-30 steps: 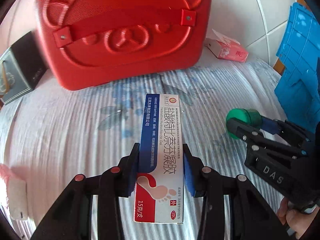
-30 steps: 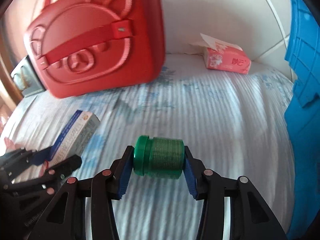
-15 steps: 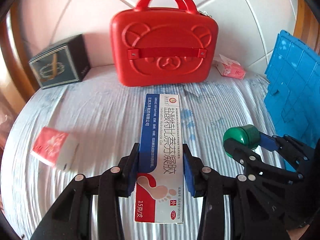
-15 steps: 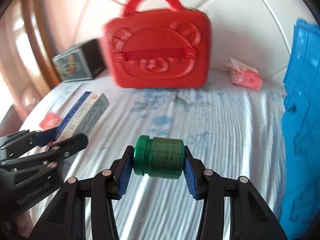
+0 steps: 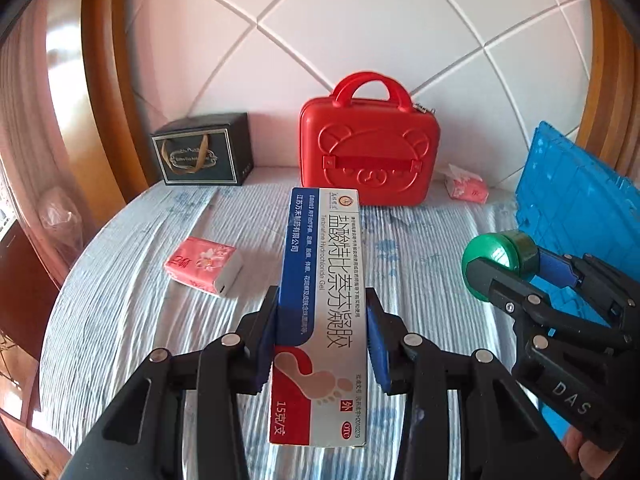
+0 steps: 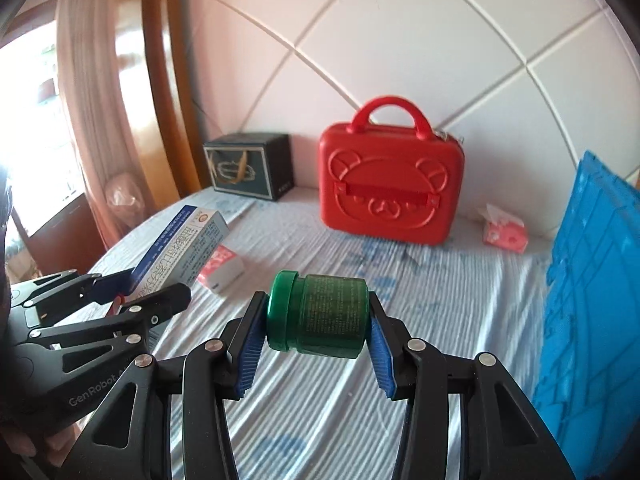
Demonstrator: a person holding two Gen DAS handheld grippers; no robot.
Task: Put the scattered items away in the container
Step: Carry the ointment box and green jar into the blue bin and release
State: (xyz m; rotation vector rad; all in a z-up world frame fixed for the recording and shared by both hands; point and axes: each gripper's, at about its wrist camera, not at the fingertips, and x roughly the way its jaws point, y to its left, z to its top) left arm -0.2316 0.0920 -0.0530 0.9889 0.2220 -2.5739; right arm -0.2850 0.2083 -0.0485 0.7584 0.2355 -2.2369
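A long white, blue and red ointment box (image 5: 320, 248) is clamped between the blue pads of my left gripper (image 5: 325, 316), held above the striped bedsheet (image 5: 132, 300). To its right my right gripper (image 5: 524, 270) is shut on a green jar (image 5: 494, 254). In the right wrist view the jar (image 6: 320, 316) lies sideways between the right gripper's (image 6: 316, 322) pads, lid to the left. The left gripper (image 6: 148, 290) with the box (image 6: 184, 240) is at the left. A blue plastic crate (image 5: 572, 208) (image 6: 592, 280) stands at the right edge of the bed.
A red bear-faced case (image 5: 368, 160) (image 6: 390, 192) stands upright against the padded headboard. A black gift box (image 5: 204, 156) sits left of it. One pink tissue pack (image 5: 204, 264) lies on the sheet at the left, another (image 5: 466, 188) beside the case.
Both grippers have drawn back and risen from the red case with their items still held. The case now looks small and far, and the gift box and left tissue pack have come into view.
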